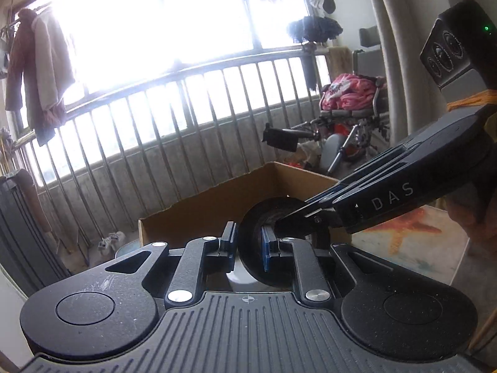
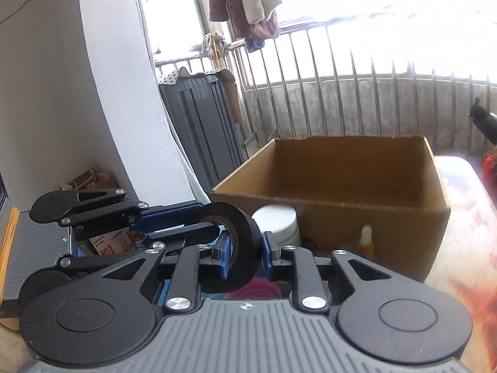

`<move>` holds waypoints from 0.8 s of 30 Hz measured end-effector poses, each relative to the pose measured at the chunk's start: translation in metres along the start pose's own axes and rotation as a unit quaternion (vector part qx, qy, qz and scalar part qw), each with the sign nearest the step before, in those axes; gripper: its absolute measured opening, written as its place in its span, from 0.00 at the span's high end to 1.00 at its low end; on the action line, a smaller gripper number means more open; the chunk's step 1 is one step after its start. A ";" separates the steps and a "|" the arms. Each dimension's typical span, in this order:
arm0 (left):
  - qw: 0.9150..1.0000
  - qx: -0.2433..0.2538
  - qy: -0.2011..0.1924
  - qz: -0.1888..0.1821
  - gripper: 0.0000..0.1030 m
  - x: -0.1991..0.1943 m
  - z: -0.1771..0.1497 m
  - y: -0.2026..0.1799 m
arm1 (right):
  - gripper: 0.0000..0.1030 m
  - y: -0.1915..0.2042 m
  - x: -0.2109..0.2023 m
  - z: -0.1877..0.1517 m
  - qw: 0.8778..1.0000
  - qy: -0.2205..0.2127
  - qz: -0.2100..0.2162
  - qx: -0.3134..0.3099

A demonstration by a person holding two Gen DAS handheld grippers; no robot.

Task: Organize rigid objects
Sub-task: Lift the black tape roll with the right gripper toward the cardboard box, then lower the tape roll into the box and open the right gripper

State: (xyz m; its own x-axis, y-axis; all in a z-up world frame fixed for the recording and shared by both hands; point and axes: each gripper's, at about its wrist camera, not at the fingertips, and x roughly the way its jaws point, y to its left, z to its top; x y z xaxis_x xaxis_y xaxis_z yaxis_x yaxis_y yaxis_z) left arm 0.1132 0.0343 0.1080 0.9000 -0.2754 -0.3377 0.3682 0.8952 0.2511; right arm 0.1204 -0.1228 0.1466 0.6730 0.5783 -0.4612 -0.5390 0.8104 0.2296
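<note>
A black tape roll (image 1: 253, 217) hangs in the air, gripped by both grippers at once. My left gripper (image 1: 248, 248) is shut on the roll's wall, with one blue pad outside and the other inside the hole. My right gripper (image 1: 289, 217) reaches in from the right, its fingertips in the same hole. In the right wrist view my right gripper (image 2: 247, 258) clamps the tape roll (image 2: 245, 227) across its wall, and the left gripper (image 2: 208, 217) comes in from the left. An open cardboard box (image 2: 341, 217) stands just behind the roll.
A white jar (image 2: 275, 220) and a small bottle (image 2: 366, 239) stand in front of the box. A metal railing (image 1: 174, 130) runs behind the cardboard box (image 1: 217, 205). A wheelchair with pink clothes (image 1: 351, 93) is at the right, a dark cabinet (image 2: 202, 124) at the left.
</note>
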 end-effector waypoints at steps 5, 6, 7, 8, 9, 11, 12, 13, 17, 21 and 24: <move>0.996 0.047 0.066 0.030 0.86 0.089 0.034 0.039 | 0.78 -0.042 0.060 0.088 0.999 0.037 0.010 0.026; 0.994 0.053 0.087 0.036 0.86 0.110 0.034 0.046 | 0.78 -0.050 0.081 0.101 0.998 0.056 0.004 0.028; 0.991 0.062 0.111 0.035 0.86 0.130 0.033 0.053 | 0.78 -0.055 0.098 0.108 0.997 0.067 0.001 0.031; 0.989 0.063 0.132 0.036 0.86 0.147 0.030 0.060 | 0.78 -0.063 0.125 0.115 0.995 0.095 -0.002 0.042; 0.986 0.061 0.154 0.034 0.86 0.164 0.026 0.067 | 0.78 -0.071 0.150 0.118 0.992 0.115 -0.006 0.053; 0.979 0.072 0.187 0.038 0.86 0.192 0.015 0.076 | 0.78 -0.083 0.190 0.118 0.987 0.145 -0.014 0.072; 0.973 0.093 0.207 0.043 0.86 0.204 0.009 0.079 | 0.78 -0.088 0.207 0.117 0.984 0.157 -0.017 0.077; 0.969 0.110 0.218 0.046 0.86 0.213 0.005 0.079 | 0.78 -0.093 0.223 0.116 0.982 0.164 -0.020 0.090; 0.950 0.133 0.281 0.042 0.87 0.247 -0.006 0.087 | 0.78 -0.112 0.273 0.109 0.968 0.214 -0.018 0.126; 0.924 0.195 0.322 0.067 0.86 0.265 -0.017 0.092 | 0.77 -0.121 0.298 0.104 0.959 0.238 -0.018 0.150; 0.912 0.234 0.331 0.066 0.86 0.269 -0.018 0.090 | 0.77 -0.124 0.311 0.100 0.948 0.265 -0.012 0.179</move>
State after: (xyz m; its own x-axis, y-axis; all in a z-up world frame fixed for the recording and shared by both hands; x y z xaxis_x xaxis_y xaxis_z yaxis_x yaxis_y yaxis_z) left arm 0.3838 0.0469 0.0232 0.6628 0.2341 -0.7112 0.4660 0.6145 0.6366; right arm 0.4470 -0.0345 0.0600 0.2837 0.5077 -0.8135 -0.2567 0.8576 0.4457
